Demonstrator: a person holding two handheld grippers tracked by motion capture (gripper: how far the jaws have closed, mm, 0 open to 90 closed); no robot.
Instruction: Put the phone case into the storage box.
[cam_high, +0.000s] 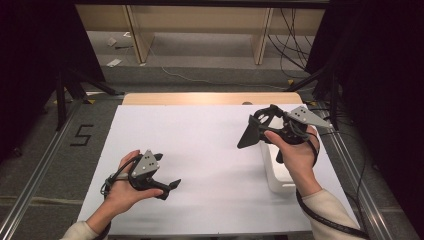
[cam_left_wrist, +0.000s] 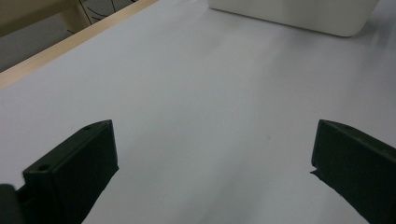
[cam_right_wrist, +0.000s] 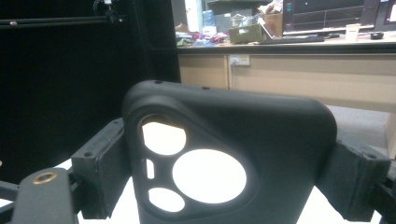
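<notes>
A black phone case (cam_high: 249, 135) with camera cutouts hangs in the air over the right side of the white sheet (cam_high: 200, 145). My right gripper (cam_high: 261, 126) is shut on it; in the right gripper view the two pads (cam_right_wrist: 100, 161) press on the sides of the case (cam_right_wrist: 280, 140). My left gripper (cam_high: 170, 188) rests low at the front left of the sheet. Its jaws stand wide apart, and between them the left gripper (cam_left_wrist: 214, 128) has nothing but bare sheet.
A white box (cam_high: 277, 172) stands on the sheet under my right hand, and the same box (cam_left_wrist: 299, 14) lies ahead of the left gripper. The wooden table edge (cam_high: 210, 98) runs along the back. Metal rails flank the table; a "5" mark (cam_high: 81, 135) is on the floor at left.
</notes>
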